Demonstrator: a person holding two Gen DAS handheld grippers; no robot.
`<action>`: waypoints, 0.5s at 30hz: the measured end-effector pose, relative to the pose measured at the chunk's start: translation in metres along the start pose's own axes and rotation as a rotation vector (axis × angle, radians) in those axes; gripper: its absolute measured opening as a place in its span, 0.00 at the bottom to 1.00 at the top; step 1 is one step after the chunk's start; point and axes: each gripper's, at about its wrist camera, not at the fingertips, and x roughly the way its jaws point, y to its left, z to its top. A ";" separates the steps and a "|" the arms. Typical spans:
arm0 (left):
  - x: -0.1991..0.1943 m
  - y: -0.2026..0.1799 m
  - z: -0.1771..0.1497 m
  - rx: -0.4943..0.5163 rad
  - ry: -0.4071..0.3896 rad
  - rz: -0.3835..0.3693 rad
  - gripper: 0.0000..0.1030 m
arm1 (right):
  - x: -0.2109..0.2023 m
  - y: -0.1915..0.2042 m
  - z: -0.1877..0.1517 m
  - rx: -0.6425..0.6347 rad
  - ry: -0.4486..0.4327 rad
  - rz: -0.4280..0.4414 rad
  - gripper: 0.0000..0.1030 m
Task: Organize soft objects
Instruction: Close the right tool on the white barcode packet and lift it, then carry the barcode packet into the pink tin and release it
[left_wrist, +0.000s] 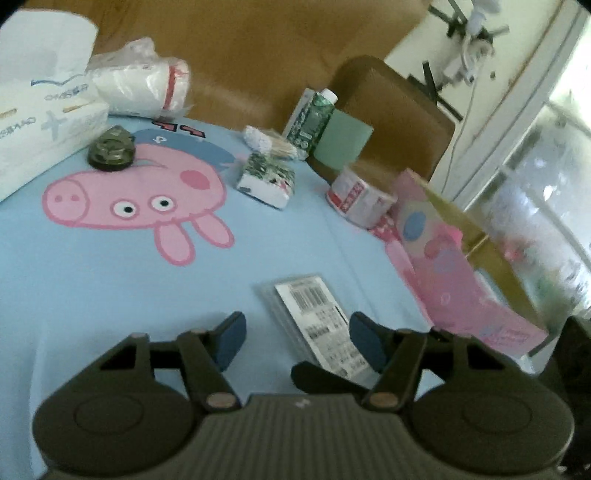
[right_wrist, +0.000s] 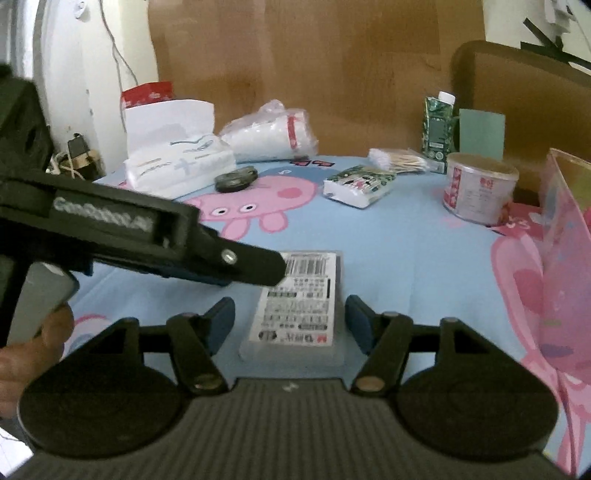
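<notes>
Nearest the right gripper (right_wrist: 290, 317), a flat clear packet (right_wrist: 295, 306) with a barcode label is seen lying on the blue surface (right_wrist: 406, 258), framed by fingers held apart and apparently not touching it. Beside it, the left gripper (left_wrist: 297, 341) is likewise held apart and empty. The pick-up step seems in hand; closing squarely on the packet's edges is called for next.

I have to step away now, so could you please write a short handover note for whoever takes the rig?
Left gripper: open, empty, by the barcoded flat pack.
Right gripper: open, fingers either side of that pack, not gripping.
Pack lies on the blue cartoon-pig cloth; small tissue pack, bagged white roll and tissue boxes farther back.
Done: nothing visibly sorted.
Left: probably grasp the pack, then the rest.
</notes>
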 end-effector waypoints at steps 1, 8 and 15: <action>0.002 -0.005 -0.002 0.000 0.004 -0.002 0.55 | -0.003 -0.002 -0.002 0.008 -0.003 0.016 0.66; 0.010 -0.050 0.001 0.087 -0.014 0.002 0.47 | -0.037 -0.025 -0.008 0.077 -0.126 -0.006 0.43; 0.020 -0.141 0.043 0.277 -0.111 -0.155 0.45 | -0.094 -0.073 0.003 0.142 -0.344 -0.216 0.23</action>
